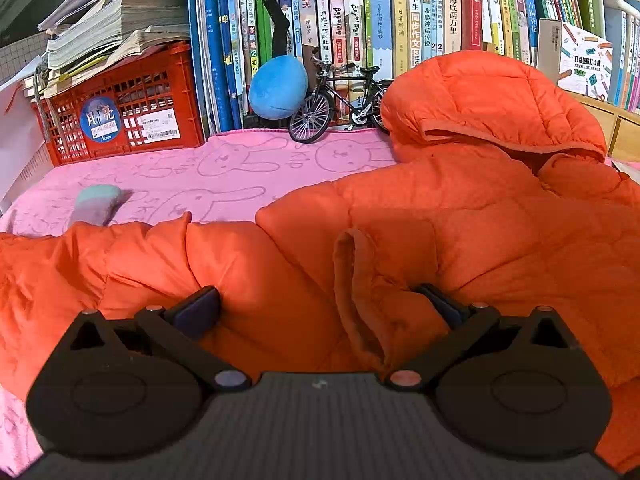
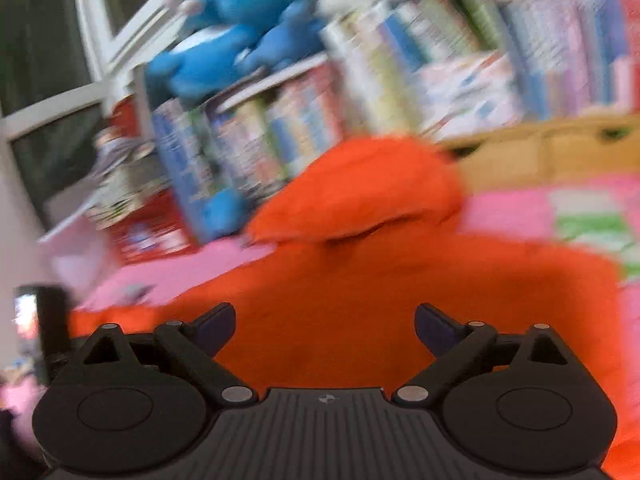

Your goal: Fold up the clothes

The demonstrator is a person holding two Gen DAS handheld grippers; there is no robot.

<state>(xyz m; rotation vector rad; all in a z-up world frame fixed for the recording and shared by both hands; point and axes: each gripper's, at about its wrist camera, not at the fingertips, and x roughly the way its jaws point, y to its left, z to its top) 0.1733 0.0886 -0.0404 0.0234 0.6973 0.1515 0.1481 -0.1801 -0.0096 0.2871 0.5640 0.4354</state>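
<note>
1. Orange puffer jacket point(image 1: 460, 216) lies spread on the pink bunny-print blanket point(image 1: 224, 176). Hood point(image 1: 492, 100) is at the far right, one sleeve point(image 1: 120, 264) runs out to the near left.
2. Far edge is blocked: red crate point(image 1: 120, 116) with stacked papers at far left, a row of books point(image 1: 360, 12) behind it, blue plush ball point(image 1: 278, 87) and model bicycle point(image 1: 340, 100) sitting at the blanket's far edge, bicycle just beside the hood.
3. Bare blanket lies far-left of the jacket, between sleeve and crate. A small grey-green soft item point(image 1: 98, 204) sits there, just beyond the sleeve.
4. Right side: wooden drawer unit point(image 2: 560, 148) behind the hood, pink blanket showing to the jacket's right.
5. Left gripper point(image 1: 320, 304): jaws wide, low over the jacket where sleeve meets body. A raised fabric fold point(image 1: 360, 292) stands between the fingers; the right finger's tip is sunk behind it. Not clamped.
6. Right gripper point(image 2: 325, 326): jaws wide, nothing between them, over the jacket body and pointing toward the hood point(image 2: 360, 188). View is tilted and heavily motion-blurred; can't tell whether the tips touch the fabric.
</note>
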